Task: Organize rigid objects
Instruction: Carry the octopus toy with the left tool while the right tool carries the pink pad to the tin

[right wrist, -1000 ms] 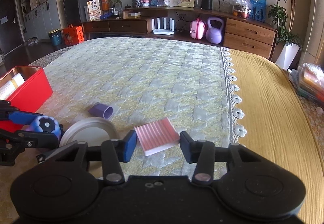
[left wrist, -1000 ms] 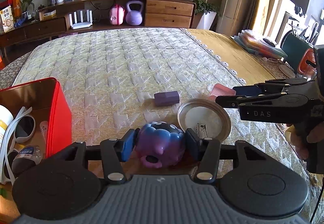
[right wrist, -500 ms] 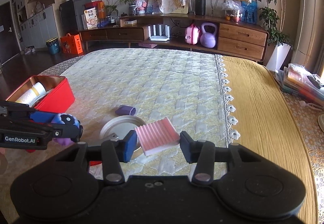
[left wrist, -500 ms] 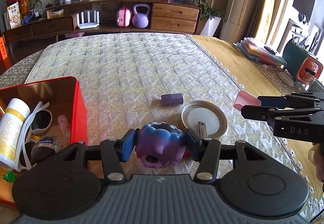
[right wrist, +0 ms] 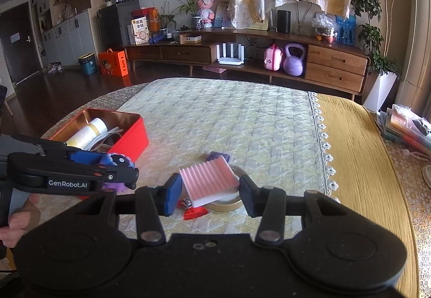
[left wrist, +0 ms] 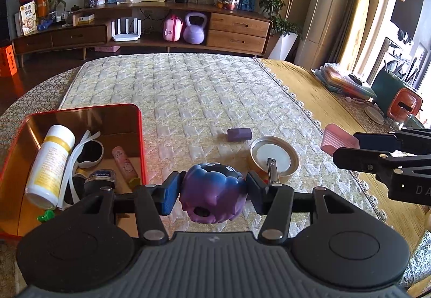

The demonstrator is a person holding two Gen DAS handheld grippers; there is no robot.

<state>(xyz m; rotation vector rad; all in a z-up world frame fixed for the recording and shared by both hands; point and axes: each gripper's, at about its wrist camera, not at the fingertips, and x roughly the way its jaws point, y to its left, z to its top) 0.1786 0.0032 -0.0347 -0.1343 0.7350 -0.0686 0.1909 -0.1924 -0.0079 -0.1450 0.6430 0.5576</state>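
Observation:
My left gripper (left wrist: 212, 194) is shut on a purple and blue toy figure (left wrist: 212, 193), held above the quilted mat just right of the red tin box (left wrist: 141, 141). The same toy (right wrist: 118, 163) shows between the left gripper's fingers in the right wrist view. My right gripper (right wrist: 208, 194) is shut on a pink ribbed block (right wrist: 208, 180), lifted over the round metal lid (right wrist: 229, 202). In the left wrist view that pink block (left wrist: 338, 137) hangs at the right, above the mat's edge.
The red tin (right wrist: 129, 136) holds a white bottle (left wrist: 51, 163), white sunglasses (left wrist: 86, 155), a pink tube (left wrist: 124, 163) and more. On the mat lie a small purple block (left wrist: 239, 134), the round lid (left wrist: 274, 156) with a metal clip, and a red piece (right wrist: 195, 213). A sideboard stands beyond.
Both grippers have risen with their loads. The pink block left the mat. The left gripper shifted so that more of the red tin's inside shows.

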